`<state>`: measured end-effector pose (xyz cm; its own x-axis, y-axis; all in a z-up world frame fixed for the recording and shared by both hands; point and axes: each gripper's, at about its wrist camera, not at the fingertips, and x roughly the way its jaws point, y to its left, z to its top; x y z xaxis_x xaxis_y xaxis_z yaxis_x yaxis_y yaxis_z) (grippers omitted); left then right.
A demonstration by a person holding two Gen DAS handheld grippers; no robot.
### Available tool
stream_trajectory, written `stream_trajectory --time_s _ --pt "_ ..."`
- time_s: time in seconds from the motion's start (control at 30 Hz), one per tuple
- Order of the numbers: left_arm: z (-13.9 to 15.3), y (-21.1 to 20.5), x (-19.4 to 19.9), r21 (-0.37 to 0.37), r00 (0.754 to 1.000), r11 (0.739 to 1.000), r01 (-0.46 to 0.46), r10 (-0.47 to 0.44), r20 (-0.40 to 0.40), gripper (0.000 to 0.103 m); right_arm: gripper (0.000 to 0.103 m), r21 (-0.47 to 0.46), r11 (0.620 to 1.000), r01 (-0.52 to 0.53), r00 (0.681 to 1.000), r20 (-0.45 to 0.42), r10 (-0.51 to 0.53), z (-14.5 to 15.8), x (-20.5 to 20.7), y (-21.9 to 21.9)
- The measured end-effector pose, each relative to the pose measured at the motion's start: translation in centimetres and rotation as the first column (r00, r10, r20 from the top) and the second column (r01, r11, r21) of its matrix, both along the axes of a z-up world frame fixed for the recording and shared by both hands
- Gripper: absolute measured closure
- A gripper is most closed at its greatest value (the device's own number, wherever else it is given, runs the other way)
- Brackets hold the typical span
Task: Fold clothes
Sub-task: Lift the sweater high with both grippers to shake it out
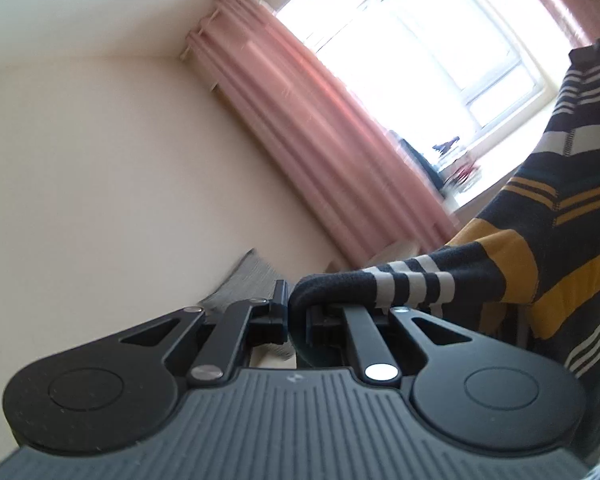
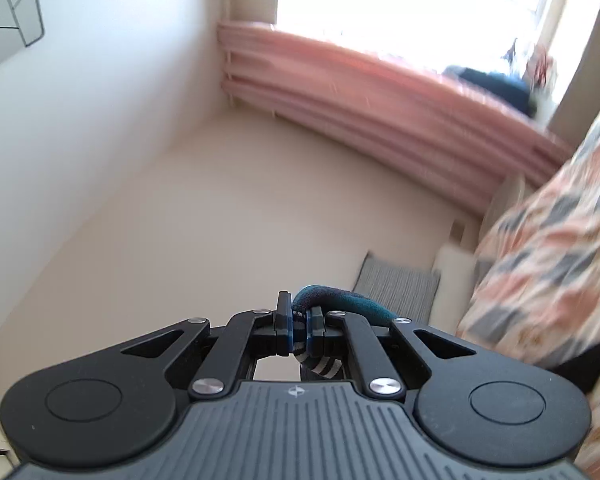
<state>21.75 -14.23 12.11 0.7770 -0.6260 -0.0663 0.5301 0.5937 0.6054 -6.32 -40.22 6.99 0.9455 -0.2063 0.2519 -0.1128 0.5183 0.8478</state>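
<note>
Pink curtains [image 1: 320, 128] hang beside a bright window [image 1: 428, 40], and both cameras tilt upward, so we see mostly cream wall and ceiling rather than any surface below. Through the left wrist view, our left gripper [image 1: 289, 312] has its fingers clenched on a rolled edge of the striped garment [image 1: 540, 216], a dark knit with white and mustard bands. From that pinch the cloth rises to the right in a taut span and fills the right edge of the view. A grey striped cushion [image 1: 244, 280] shows just behind the fingertips.

Through the right wrist view, our right gripper [image 2: 298, 330] is likewise clamped shut on the same garment: a dark teal fold loops over the right finger, and a bit of black-and-white stripe hangs below the pads. To the right, a blurred quilt [image 2: 548, 248] with orange and grey patches fills the side of the view. The garment is lifted, held between both grippers.
</note>
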Motion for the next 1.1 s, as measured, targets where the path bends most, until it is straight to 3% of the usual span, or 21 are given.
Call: stream_trajectory --time_s 0.07,0.2,0.33,0.47,0.6,0.7,0.8,0.87,0.97,1.03,1.1 --pt "0.8 -0.5 -2.9 -0.024 0.996 0.998 0.065 -0.067 -0.063 0.095 0.096 -0.025 0.998 0.059 0.998 -0.014 -0.059 1.6 -4.8 -0.2" --pt "1.2 -2.0 -10.1 -0.049 0.976 0.981 0.19 -0.194 -0.103 0.095 0.096 -0.076 0.982 0.172 0.984 -0.023 -0.174 4.2 -14.1 -0.2" --pt "1.9 -3.2 -16.8 -0.08 0.931 0.946 0.314 -0.323 -0.17 0.095 0.096 -0.116 0.953 0.279 0.958 -0.033 -0.284 5.8 -21.9 -0.1" --pt "2.4 -3.9 -22.8 -0.124 0.859 0.891 0.437 -0.454 -0.236 0.095 0.096 -0.16 0.912 0.377 0.922 -0.028 -0.386 7.9 -28.5 0.4" --pt "3.9 -3.1 -28.9 -0.173 0.772 0.816 0.552 -0.579 -0.262 0.095 0.096 -0.229 0.872 0.432 0.892 -0.034 -0.451 11.0 -32.5 0.7" --pt "5.5 -2.7 -31.5 -0.236 0.699 0.756 0.61 -0.654 -0.29 0.095 0.096 -0.295 0.851 0.436 0.882 -0.047 -0.468 14.0 -32.4 0.9" --pt "6.3 -2.4 -31.5 -0.304 0.64 0.728 0.615 -0.685 -0.348 0.095 0.096 -0.351 0.84 0.414 0.883 -0.069 -0.464 17.0 -30.8 0.7" --pt "5.8 -1.7 -28.8 -0.34 0.616 0.735 0.587 -0.678 -0.401 0.095 0.096 -0.391 0.848 0.358 0.895 -0.116 -0.431 17.9 -26.1 0.4" --pt "3.9 -1.7 -24.6 -0.344 0.606 0.79 0.508 -0.611 -0.509 0.094 0.095 -0.385 0.89 0.246 0.903 -0.244 -0.355 16.9 -18.2 -1.0" --pt "0.7 -0.9 -21.3 -0.3 0.601 0.853 0.427 -0.515 -0.611 0.091 0.093 -0.359 0.921 0.153 0.888 -0.36 -0.288 14.4 -12.1 -1.8" --pt "-3.3 -1.2 -17.4 -0.203 0.604 0.925 0.321 -0.365 -0.708 0.087 0.081 -0.272 0.962 0.02 0.844 -0.512 -0.162 9.3 -5.0 -2.1"
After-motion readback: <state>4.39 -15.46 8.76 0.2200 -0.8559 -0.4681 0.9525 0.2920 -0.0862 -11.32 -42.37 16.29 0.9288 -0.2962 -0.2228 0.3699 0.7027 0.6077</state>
